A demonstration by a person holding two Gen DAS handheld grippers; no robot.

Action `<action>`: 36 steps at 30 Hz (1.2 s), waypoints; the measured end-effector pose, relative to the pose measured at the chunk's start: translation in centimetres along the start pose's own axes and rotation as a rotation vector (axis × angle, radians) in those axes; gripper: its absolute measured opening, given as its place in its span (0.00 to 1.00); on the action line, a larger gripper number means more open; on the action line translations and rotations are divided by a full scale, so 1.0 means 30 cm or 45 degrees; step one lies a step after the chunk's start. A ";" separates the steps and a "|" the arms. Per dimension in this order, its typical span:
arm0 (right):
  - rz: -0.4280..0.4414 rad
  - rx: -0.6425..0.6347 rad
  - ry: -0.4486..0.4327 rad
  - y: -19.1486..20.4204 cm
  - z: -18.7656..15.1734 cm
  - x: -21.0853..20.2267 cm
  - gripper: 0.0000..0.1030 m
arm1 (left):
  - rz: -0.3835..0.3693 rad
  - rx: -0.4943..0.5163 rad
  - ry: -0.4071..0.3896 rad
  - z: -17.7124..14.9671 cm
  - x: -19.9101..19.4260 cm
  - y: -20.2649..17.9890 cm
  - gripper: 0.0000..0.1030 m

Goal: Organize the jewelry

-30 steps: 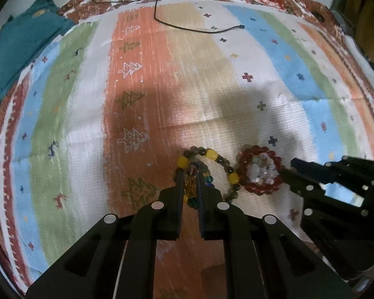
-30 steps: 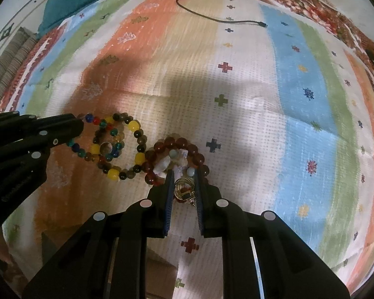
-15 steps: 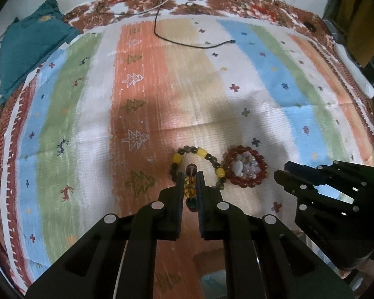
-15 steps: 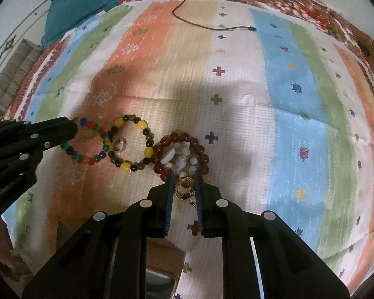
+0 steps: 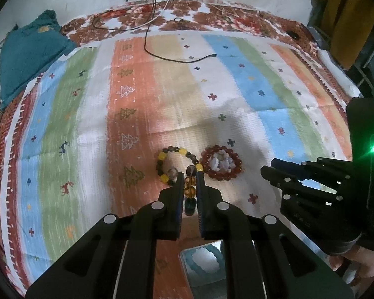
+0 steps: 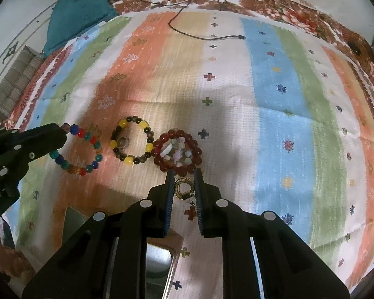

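My left gripper is shut on a multicoloured bead bracelet and holds it above the cloth; the bracelet hangs from its tip in the right wrist view. My right gripper is shut on a gold coiled chain with a small pendant. A brown and yellow bead bracelet lies on the striped cloth, a ring inside it. To its right lies a dark red bead bracelet with pale stones inside. Both bracelets also show in the left wrist view, the brown and yellow one and the red one.
A black cable lies across the far part of the cloth. A teal garment lies at the far left. A shiny metal tray edge shows below the right gripper, and also below the left one.
Both grippers have lifted and pulled back from the cloth with their pieces. The multicoloured bracelet has come off the brown and yellow one and now hangs apart to its left.
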State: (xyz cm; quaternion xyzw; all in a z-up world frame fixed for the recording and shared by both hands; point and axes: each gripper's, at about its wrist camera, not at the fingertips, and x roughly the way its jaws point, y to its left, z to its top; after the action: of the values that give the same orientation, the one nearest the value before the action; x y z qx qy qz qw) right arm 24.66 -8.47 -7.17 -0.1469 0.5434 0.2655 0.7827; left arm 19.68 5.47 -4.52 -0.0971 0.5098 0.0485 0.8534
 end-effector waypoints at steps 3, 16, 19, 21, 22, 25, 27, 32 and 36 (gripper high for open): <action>0.005 -0.007 -0.018 0.007 -0.015 -0.024 0.17 | -0.013 0.001 -0.018 -0.011 -0.025 -0.008 0.09; -0.013 -0.044 -0.083 0.041 -0.081 -0.100 0.17 | -0.052 0.042 -0.078 -0.092 -0.121 -0.057 0.09; 0.002 -0.055 -0.093 0.055 -0.095 -0.118 0.17 | -0.056 0.048 -0.082 -0.110 -0.132 -0.065 0.09; 0.005 -0.066 -0.095 0.065 -0.107 -0.125 0.17 | -0.055 0.053 -0.091 -0.123 -0.144 -0.070 0.09; 0.008 -0.069 -0.094 0.070 -0.113 -0.128 0.17 | -0.057 0.054 -0.093 -0.127 -0.147 -0.069 0.09; 0.013 -0.080 -0.093 0.082 -0.133 -0.135 0.17 | -0.060 0.054 -0.111 -0.147 -0.169 -0.071 0.09; 0.016 -0.077 -0.093 0.083 -0.146 -0.140 0.17 | -0.064 0.055 -0.121 -0.158 -0.182 -0.072 0.09; 0.026 -0.073 -0.094 0.086 -0.179 -0.157 0.17 | -0.078 0.059 -0.142 -0.197 -0.213 -0.076 0.09; 0.036 -0.079 -0.098 0.096 -0.205 -0.169 0.17 | -0.086 0.068 -0.154 -0.224 -0.231 -0.081 0.09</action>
State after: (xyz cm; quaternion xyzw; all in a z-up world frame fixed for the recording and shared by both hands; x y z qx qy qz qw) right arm 16.88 -10.61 -4.54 -0.1531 0.5063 0.2987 0.7944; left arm 11.06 1.77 -1.25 -0.0883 0.4548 0.0116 0.8861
